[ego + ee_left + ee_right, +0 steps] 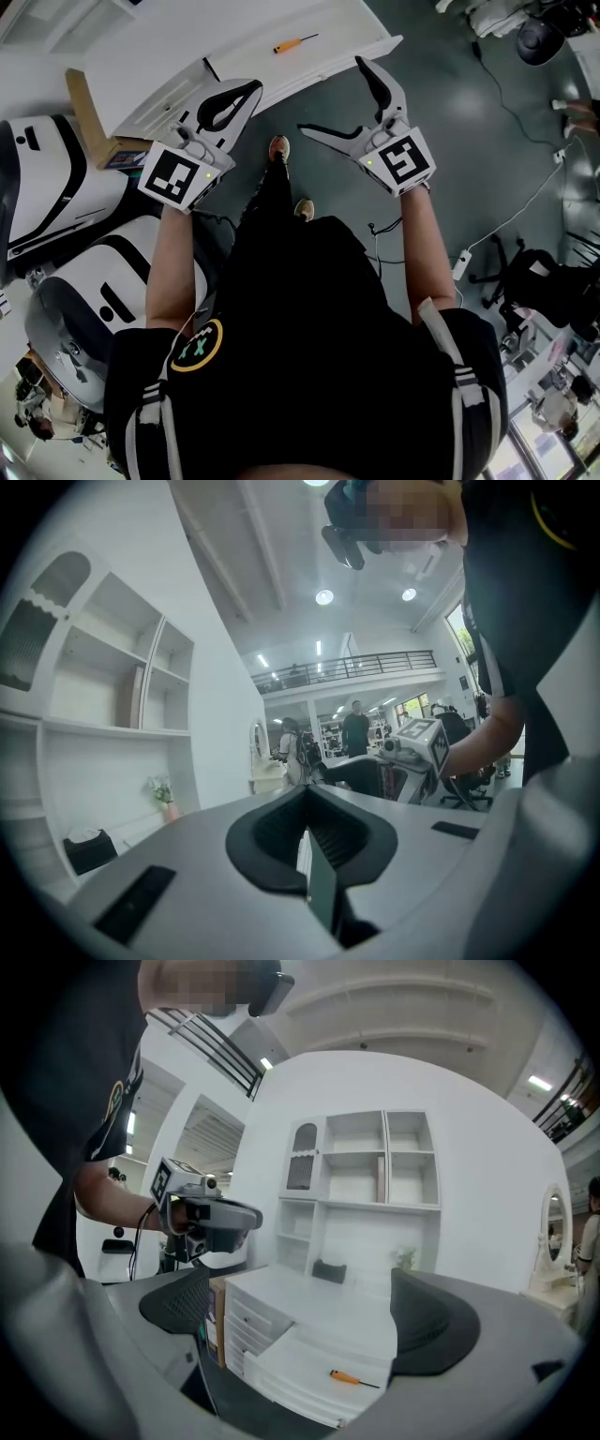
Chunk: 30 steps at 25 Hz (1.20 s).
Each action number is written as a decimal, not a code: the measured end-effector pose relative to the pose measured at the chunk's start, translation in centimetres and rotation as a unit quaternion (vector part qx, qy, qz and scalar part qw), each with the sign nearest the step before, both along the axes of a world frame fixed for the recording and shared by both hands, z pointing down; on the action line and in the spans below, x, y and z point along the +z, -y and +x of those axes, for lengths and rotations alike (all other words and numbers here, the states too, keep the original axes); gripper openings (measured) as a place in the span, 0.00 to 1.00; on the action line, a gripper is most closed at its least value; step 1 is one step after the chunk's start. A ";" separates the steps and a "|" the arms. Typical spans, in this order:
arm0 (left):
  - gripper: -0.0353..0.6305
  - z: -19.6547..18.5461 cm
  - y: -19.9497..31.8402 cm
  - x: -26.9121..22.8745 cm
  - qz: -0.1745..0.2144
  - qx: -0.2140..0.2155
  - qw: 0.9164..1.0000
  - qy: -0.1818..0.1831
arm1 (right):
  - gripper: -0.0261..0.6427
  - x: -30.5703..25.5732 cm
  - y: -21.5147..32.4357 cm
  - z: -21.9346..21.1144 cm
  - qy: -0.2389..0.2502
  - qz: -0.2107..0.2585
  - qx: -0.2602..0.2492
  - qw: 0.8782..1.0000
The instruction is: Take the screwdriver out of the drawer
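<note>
An orange-handled screwdriver (294, 42) (352, 1378) lies alone in the pulled-out top drawer (361, 49) (281, 1372) of a white drawer unit (258, 1307). My right gripper (342, 105) (305, 1314) is open and hangs in the air in front of the drawer, which shows between its jaws. It holds nothing. My left gripper (246, 92) (309, 850) is shut and empty, raised left of the drawer. Its jaws point away into the room, so its view shows neither drawer nor screwdriver.
A cardboard box (89, 122) (217, 1321) stands against the drawer unit's left side. White rounded machines (56, 187) crowd the floor at left. Cables and a power strip (461, 265) lie at right. A white shelf unit (361, 1171) stands behind.
</note>
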<state>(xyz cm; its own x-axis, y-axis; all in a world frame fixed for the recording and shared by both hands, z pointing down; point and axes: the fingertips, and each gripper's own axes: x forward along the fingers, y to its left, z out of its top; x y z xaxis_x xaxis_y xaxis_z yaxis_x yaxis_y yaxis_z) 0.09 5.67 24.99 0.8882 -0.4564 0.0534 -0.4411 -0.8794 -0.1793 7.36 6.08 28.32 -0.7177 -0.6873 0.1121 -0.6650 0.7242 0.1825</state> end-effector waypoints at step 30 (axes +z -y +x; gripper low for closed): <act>0.08 -1.4 15.9 5.3 -0.016 0.010 0.998 0.053 | 0.91 25.4 23.5 -2.0 -0.299 -0.158 -0.159 0.927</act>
